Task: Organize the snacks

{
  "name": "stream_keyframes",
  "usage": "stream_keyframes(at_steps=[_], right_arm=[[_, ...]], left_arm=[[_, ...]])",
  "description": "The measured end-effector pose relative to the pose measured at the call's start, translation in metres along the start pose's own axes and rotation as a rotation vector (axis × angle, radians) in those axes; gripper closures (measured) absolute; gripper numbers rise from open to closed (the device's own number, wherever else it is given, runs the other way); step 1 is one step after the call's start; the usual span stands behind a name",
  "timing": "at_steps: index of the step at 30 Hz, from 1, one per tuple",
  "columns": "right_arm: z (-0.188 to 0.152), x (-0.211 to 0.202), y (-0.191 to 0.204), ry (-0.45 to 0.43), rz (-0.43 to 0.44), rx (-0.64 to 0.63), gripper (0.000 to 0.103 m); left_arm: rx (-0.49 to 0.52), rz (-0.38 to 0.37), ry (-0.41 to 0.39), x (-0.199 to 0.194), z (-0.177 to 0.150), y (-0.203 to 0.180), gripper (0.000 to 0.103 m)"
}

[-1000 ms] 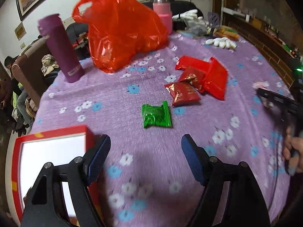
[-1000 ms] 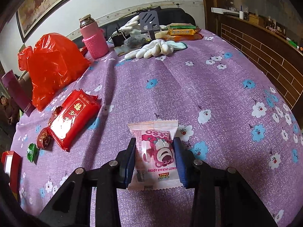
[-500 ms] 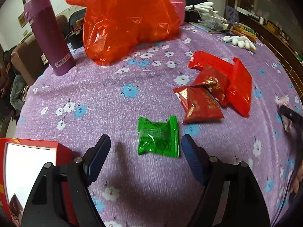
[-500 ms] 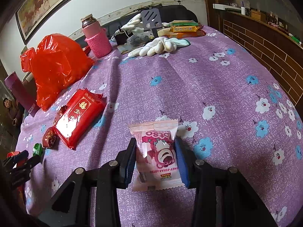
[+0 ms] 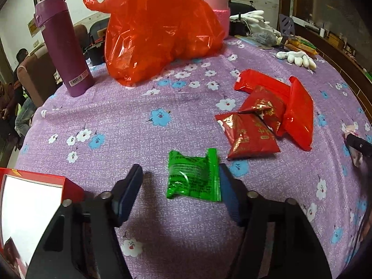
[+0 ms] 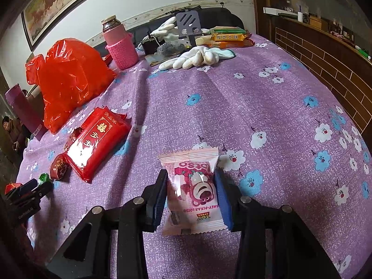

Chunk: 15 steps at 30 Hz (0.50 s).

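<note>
Blue-padded fingers of the left gripper [image 5: 180, 184] bracket a green snack packet [image 5: 194, 176] lying flat on the desk [image 5: 130, 121]. The jaws have just been closing, packet between them. The right-hand pad sits against the packet's sealed edge; the left-hand pad stands clear of it, purple cloth showing in the gap. Not yet a grip, partly open.

Right gripper [image 6: 191, 194]: both pads press the sides of a pink bear-print snack packet [image 6: 194, 189], which stands up between the fingers, its top seal tilted away from the camera. Whether it is lifted clear of the cloth cannot be told.

Just beyond the green packet, to its right in the left wrist view: 2 dark red foil packets [image 5: 250, 134] overlapping, touching a larger bright red pack [image 5: 298, 114]. At the near left, a red box [image 5: 32, 200] with a white inner face.

Further out: a purple flask [image 5: 62, 46] upright near the desk's left edge, a crumpled orange-red plastic bag [image 5: 158, 28], and behind it a pink-sleeved bottle [image 6: 119, 46]. Far side: white gloves [image 6: 195, 57] and orange biscuit packs [image 6: 229, 38]. Floral purple cloth covers the desk.
</note>
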State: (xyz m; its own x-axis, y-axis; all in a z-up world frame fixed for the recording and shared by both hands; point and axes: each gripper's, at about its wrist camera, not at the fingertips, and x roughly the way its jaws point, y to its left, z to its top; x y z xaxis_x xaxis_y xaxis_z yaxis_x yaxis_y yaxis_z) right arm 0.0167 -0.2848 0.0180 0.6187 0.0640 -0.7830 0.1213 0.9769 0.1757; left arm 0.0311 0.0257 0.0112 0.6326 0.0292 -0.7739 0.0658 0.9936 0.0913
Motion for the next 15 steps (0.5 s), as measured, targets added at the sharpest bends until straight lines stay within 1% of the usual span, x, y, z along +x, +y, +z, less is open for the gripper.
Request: stream_keyframes(at_steps=[3, 5, 6, 15], right_arm=[[-0.0001, -0.0003, 0.0005, -0.001, -0.005, -0.005, 0.06], [0.0, -0.0004, 0.0006, -0.001, -0.005, -0.005, 0.06], [0.0001, -0.0004, 0.0007, -0.001, -0.005, -0.005, 0.06], [0.0001, -0.0006, 0.001, -0.001, -0.006, -0.008, 0.06]], left_arm=[[0.013, -0.003, -0.011, -0.0016, -0.0009, -0.004, 0.052], [0.016, -0.009, -0.016, -0.0023, -0.0013, -0.0057, 0.061], [0.021, -0.005, -0.02, -0.003, -0.0013, -0.0071, 0.063], [0.009, 0.011, -0.045, -0.0065, -0.0022, -0.0051, 0.066]])
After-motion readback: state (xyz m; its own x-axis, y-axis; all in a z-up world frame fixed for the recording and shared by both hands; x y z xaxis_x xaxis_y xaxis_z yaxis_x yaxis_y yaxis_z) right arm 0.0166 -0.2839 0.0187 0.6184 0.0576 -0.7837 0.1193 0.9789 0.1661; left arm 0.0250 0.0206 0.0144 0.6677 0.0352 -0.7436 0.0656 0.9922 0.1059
